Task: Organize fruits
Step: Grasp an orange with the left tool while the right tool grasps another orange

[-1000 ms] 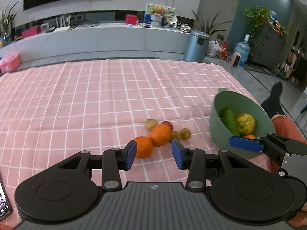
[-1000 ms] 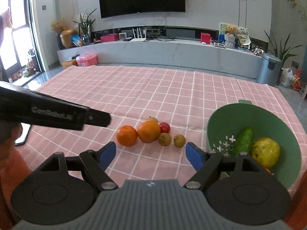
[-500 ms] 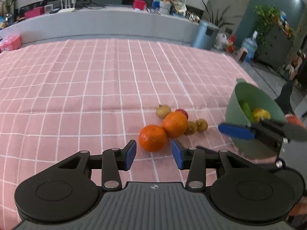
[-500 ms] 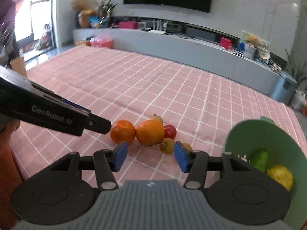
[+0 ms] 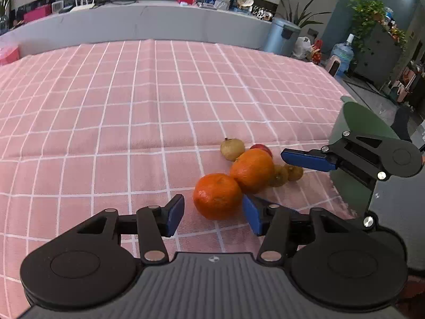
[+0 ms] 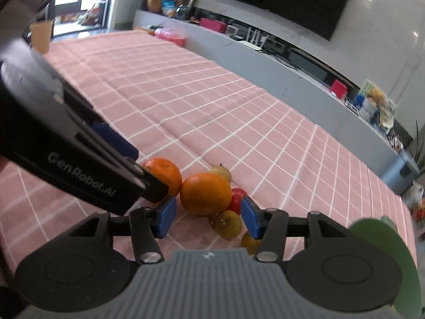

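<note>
A cluster of fruit lies on the pink checked cloth (image 5: 132,122). In the left wrist view my left gripper (image 5: 212,214) is open, its pads either side of the near orange (image 5: 216,195). A bigger orange (image 5: 252,170), a pale round fruit (image 5: 232,148), a red fruit (image 5: 263,147) and two small brown fruits (image 5: 285,174) lie behind. My right gripper (image 6: 208,219) is open just short of the bigger orange (image 6: 205,196), above a small brown fruit (image 6: 228,224); it also shows in the left wrist view (image 5: 308,160). The green bowl (image 5: 358,122) stands at the right.
The left gripper's body (image 6: 66,164) crosses the left of the right wrist view, covering part of the near orange (image 6: 166,171). The bowl's rim (image 6: 385,242) shows at the lower right. A grey bench with clutter (image 5: 159,18) runs behind the table.
Both grippers have come down and forward to the fruit cluster. The right gripper's jaws have narrowed from wide open. The left gripper's pads now flank the near orange.
</note>
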Action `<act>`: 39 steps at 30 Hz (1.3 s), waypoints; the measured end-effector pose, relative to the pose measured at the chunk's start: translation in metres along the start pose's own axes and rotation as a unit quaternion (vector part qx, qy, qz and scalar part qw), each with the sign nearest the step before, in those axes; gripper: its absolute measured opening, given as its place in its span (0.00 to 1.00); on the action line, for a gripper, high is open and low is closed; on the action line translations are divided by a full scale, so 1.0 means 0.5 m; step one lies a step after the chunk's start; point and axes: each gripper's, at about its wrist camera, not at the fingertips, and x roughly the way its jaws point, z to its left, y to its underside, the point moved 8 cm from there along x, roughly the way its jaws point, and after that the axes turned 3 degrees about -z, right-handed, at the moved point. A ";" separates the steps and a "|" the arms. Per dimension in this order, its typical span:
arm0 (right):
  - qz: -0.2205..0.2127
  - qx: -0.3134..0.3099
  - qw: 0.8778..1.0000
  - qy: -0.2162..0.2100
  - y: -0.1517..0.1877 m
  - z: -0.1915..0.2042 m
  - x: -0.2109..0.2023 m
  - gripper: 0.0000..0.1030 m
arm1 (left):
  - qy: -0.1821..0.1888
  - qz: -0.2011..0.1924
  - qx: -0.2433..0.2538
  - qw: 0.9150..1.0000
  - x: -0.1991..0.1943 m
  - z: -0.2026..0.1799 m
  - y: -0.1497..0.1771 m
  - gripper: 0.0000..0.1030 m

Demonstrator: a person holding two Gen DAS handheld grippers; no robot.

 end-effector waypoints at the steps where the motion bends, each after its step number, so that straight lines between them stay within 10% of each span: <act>1: 0.000 -0.003 1.000 0.000 0.001 0.001 0.004 0.49 | 0.001 0.002 -0.002 1.000 0.005 0.000 -0.001 0.59; 22: -0.016 -0.025 1.000 0.011 -0.008 0.011 0.029 0.45 | 0.010 0.007 -0.037 0.999 -0.014 0.026 0.002 0.45; 39: -0.027 0.085 0.996 0.000 -0.013 0.002 -0.070 0.42 | 0.009 -0.027 -0.040 0.999 -0.102 -0.018 -0.021 0.45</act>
